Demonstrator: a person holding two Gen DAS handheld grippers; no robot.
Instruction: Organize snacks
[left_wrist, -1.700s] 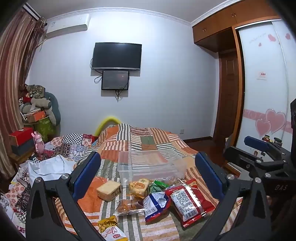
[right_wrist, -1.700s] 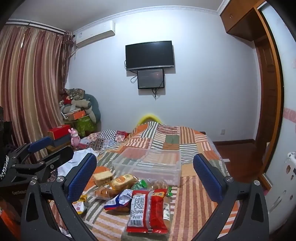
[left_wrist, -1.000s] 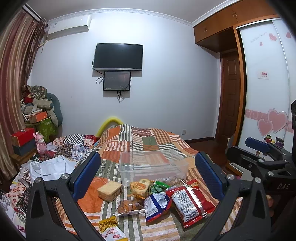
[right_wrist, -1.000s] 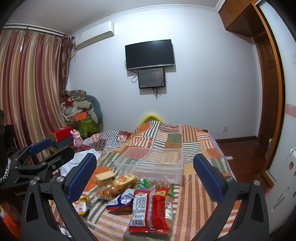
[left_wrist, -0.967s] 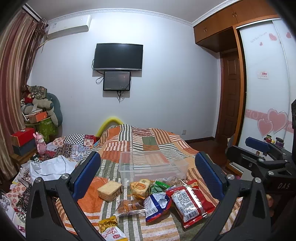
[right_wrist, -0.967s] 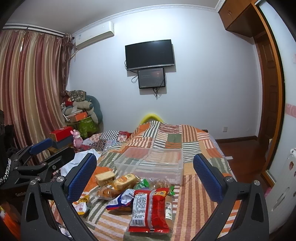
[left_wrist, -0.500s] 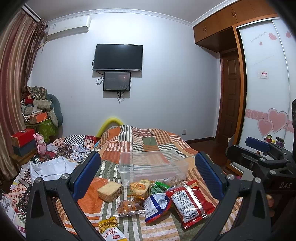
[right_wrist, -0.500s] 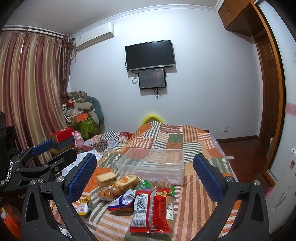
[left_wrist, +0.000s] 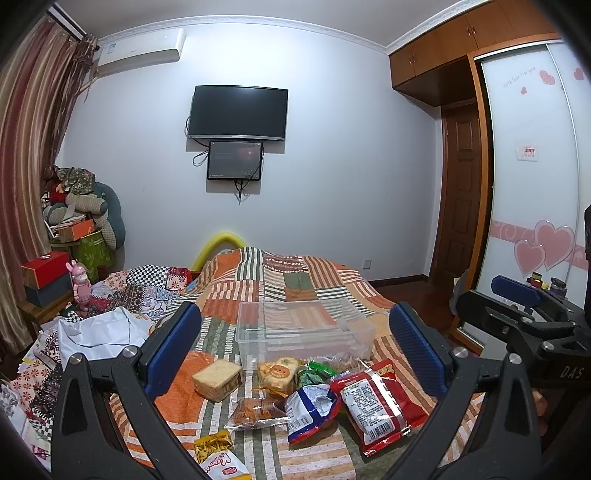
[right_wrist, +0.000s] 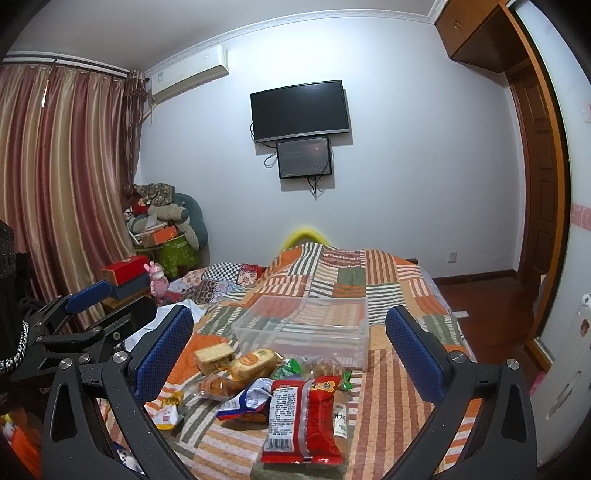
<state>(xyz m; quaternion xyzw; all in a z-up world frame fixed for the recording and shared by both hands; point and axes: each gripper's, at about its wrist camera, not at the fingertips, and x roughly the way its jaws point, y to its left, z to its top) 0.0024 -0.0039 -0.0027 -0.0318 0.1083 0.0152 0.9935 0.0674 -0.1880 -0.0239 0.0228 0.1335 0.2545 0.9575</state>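
2 hand-held grippers up over the near end of a bed (left_wrist: 295, 275), both spread wide, nothing between the blue pads. Left hand-held gripper (left_wrist: 293, 347) aimed across the snack pile; right hand-held gripper (right_wrist: 290, 349) aimed the same way from further right, seen also at 3 o'clock in the left wrist view.

Clear plastic bin (left_wrist: 301, 328) upright on the striped patchwork quilt, at 12 o'clock from the snacks, empty as far as visible through its walls. Just in front of it, a loose cluster of packets:
- square pale cake in clear wrap (left_wrist: 217, 379) at 9 o'clock of the cluster
- round bun with orange print (left_wrist: 277, 371) touching a green packet (left_wrist: 309, 373) at its 3 o'clock
- clear-wrapped brown pastry (left_wrist: 258, 408) at 6 o'clock of the bun
- blue and white bag (left_wrist: 312, 408), crumpled, edge against the red bag
- large red bag (left_wrist: 376, 404) with a white label, at 3 o'clock of the cluster, lying flat
- small yellow and white packet (left_wrist: 218, 458) apart from the rest, at 7 o'clock, near the quilt edge

Beyond the bed at 12 o'clock, a dark wall-mounted television (left_wrist: 238, 112) with a smaller screen (left_wrist: 235, 160) below. White cloth (left_wrist: 99, 330) bunched at 9 o'clock on the bed.
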